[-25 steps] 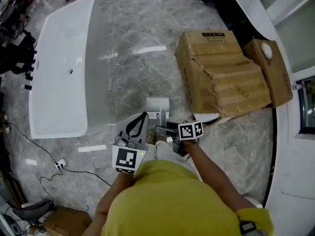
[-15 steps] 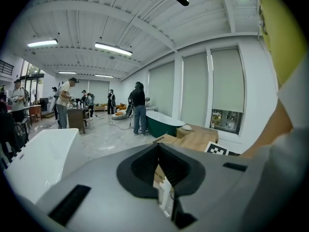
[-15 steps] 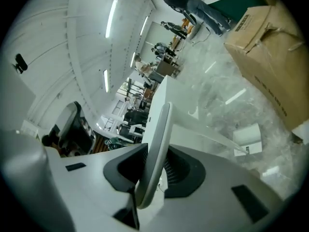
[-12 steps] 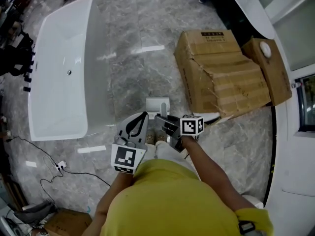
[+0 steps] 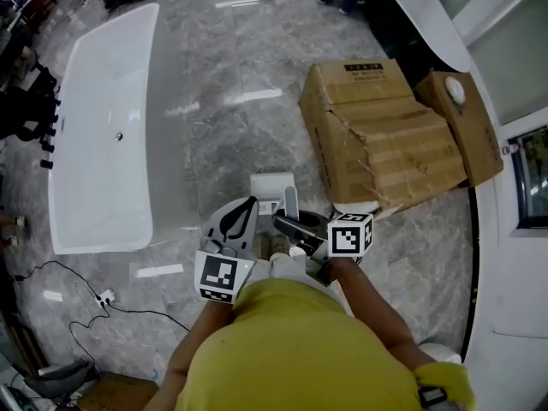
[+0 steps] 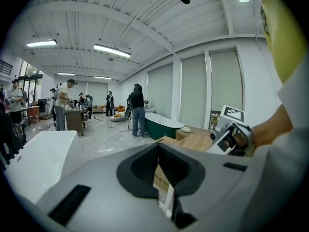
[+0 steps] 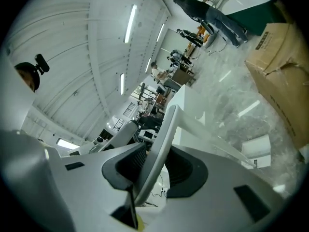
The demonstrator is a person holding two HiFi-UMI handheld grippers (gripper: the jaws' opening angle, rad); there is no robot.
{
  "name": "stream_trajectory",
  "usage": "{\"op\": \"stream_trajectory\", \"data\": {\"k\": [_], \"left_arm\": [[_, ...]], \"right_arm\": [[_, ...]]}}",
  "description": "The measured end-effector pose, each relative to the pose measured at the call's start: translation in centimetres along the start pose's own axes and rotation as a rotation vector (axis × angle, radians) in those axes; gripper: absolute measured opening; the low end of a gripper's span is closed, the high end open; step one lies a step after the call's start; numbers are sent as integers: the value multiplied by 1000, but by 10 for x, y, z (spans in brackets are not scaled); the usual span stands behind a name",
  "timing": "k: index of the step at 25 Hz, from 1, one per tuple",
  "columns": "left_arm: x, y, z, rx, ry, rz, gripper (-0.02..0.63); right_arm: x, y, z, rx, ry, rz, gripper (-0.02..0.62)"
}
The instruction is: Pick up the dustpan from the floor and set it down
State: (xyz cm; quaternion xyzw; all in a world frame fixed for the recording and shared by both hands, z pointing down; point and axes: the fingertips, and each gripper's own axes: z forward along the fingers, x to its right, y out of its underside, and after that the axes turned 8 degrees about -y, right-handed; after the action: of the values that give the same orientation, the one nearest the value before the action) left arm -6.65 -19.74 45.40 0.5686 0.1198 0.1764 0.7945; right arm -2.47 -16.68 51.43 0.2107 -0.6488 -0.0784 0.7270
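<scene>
The dustpan [image 5: 272,185] is white, with a long pale handle [image 5: 289,202] rising toward me from the pan. My right gripper [image 5: 288,222] has the handle between its jaws, which are opening slightly; the pads still press on it. In the right gripper view the handle [image 7: 163,139] runs up between the dark pads, and the pan [image 7: 256,151] shows low over the marble floor. To its left my left gripper [image 5: 251,202] is held shut and empty. In its own view its jaws [image 6: 163,180] meet with only a slit between them.
A white bathtub [image 5: 103,127] lies at the left. Torn cardboard boxes [image 5: 385,135] stand right of the dustpan. A cable and plug [image 5: 103,296] trail on the floor at lower left. People stand far off by a dark green tub [image 6: 166,124].
My right gripper has shut on the dustpan handle and risen, shifting a little to the right with it. The left gripper has stayed put.
</scene>
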Motion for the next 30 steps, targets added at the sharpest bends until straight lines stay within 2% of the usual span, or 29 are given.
{"op": "stream_trajectory", "data": {"k": [9, 30], "left_arm": [[1, -3, 5, 10, 5, 6, 2], [4, -1, 5, -3, 14, 5, 2]], "right_arm": [[-28, -17, -4, 21, -2, -59, 146], [-18, -16, -9, -2, 37, -77, 152]]}}
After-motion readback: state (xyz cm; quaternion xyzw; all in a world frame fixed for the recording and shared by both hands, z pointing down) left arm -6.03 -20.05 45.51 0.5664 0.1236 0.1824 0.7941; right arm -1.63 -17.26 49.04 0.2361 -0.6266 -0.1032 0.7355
